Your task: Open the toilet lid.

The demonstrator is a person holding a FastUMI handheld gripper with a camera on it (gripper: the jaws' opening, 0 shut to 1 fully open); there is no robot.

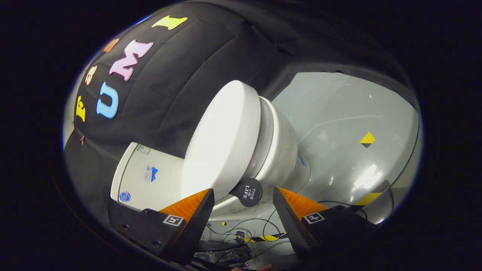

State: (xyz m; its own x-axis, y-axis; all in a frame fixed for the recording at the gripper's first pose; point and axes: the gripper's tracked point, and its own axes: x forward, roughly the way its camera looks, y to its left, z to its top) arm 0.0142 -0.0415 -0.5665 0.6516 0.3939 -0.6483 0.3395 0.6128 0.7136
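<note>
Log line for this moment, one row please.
gripper: open, gripping nothing | white toilet lid: down on bowl | round black tab on lid's rim: between fingertips, contact unclear | step: lift not started

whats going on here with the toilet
A person holds a hand-held gripper up to a white toilet. Its fingers stand open, apart from each other, with a round black tab at the lid's rim between them. The lid is down on the seat, not yet lifted. Nothing is gripped.
</note>
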